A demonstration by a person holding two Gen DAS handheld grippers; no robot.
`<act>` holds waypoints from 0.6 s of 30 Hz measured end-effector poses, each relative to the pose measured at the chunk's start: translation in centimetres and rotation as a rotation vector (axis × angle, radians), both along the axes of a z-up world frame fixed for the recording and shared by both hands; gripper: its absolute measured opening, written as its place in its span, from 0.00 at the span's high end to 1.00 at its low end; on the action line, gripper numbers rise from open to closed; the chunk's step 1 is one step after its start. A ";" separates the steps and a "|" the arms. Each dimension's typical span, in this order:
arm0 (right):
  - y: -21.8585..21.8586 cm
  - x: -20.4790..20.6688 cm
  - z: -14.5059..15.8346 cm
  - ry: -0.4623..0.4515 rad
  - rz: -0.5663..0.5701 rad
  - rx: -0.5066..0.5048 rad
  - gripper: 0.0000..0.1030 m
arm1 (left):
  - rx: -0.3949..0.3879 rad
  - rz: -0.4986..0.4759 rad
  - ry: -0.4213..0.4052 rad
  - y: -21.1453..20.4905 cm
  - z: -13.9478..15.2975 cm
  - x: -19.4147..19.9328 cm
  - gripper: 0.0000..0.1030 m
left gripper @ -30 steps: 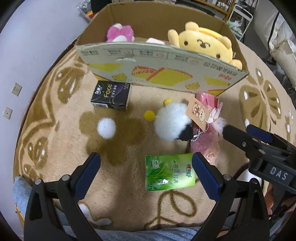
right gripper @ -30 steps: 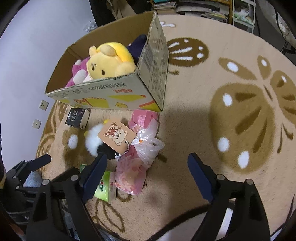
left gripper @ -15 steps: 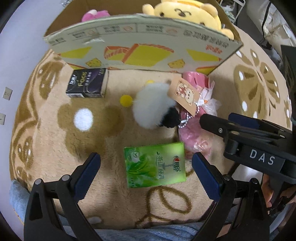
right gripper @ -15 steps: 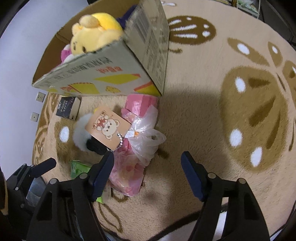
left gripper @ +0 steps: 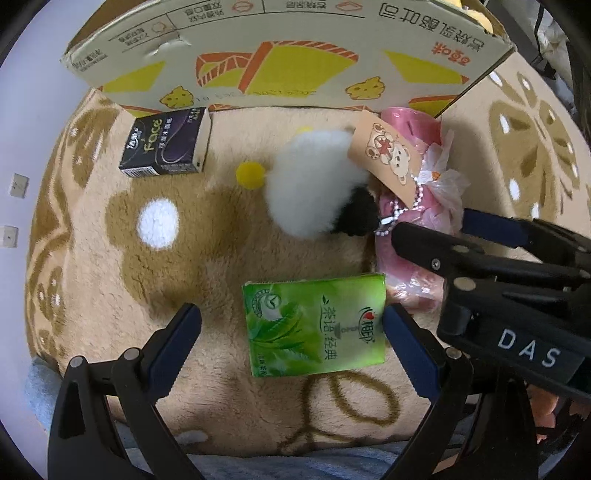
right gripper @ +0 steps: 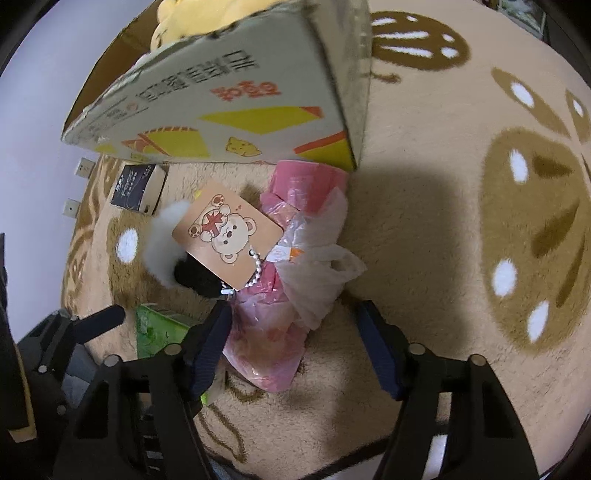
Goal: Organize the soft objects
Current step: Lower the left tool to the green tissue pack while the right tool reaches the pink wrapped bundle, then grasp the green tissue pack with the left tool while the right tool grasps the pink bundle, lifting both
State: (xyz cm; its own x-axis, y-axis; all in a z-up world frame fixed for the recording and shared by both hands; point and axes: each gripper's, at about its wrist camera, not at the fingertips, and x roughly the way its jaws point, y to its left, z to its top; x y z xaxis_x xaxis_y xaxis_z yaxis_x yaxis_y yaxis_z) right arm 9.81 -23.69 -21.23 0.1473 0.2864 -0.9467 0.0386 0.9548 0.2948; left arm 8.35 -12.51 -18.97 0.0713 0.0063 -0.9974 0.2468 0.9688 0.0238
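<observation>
A green tissue pack lies on the rug between the fingers of my open left gripper; its right finger touches the pack's edge. A white and black fluffy toy with a bear tag lies beyond it. A pink plastic-wrapped bundle lies between the fingers of my open right gripper, which also shows in the left wrist view. A black tissue pack lies by the cardboard box. A yellow plush sits in the box.
A beige and brown patterned rug covers the floor. A small yellow pompom lies left of the fluffy toy. A purple wall with outlets runs along the left.
Both grippers have moved down and forward toward the rug. The green pack now lies between my left fingers and the pink bundle between my right fingers.
</observation>
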 end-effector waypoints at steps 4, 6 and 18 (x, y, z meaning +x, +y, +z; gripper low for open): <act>0.5 0.0 0.1 -0.013 0.003 -0.017 0.38 | 0.042 -0.022 -0.010 -0.4 -0.3 0.1 0.15; 0.8 0.1 0.1 -0.018 0.006 -0.022 0.39 | 0.024 -0.016 0.005 -0.4 -0.5 0.2 0.18; 0.8 0.2 1.3 -0.083 0.017 0.032 0.76 | -0.006 0.005 0.002 0.6 -0.1 0.9 0.30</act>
State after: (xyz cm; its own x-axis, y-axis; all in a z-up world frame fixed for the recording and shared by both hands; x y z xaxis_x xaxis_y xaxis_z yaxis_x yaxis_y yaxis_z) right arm 10.04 -22.91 -19.92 0.2192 0.3198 -0.9218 -0.0035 0.9450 0.3271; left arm 9.25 -11.88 -19.08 0.0695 0.0006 -0.9976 0.2421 0.9701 0.0174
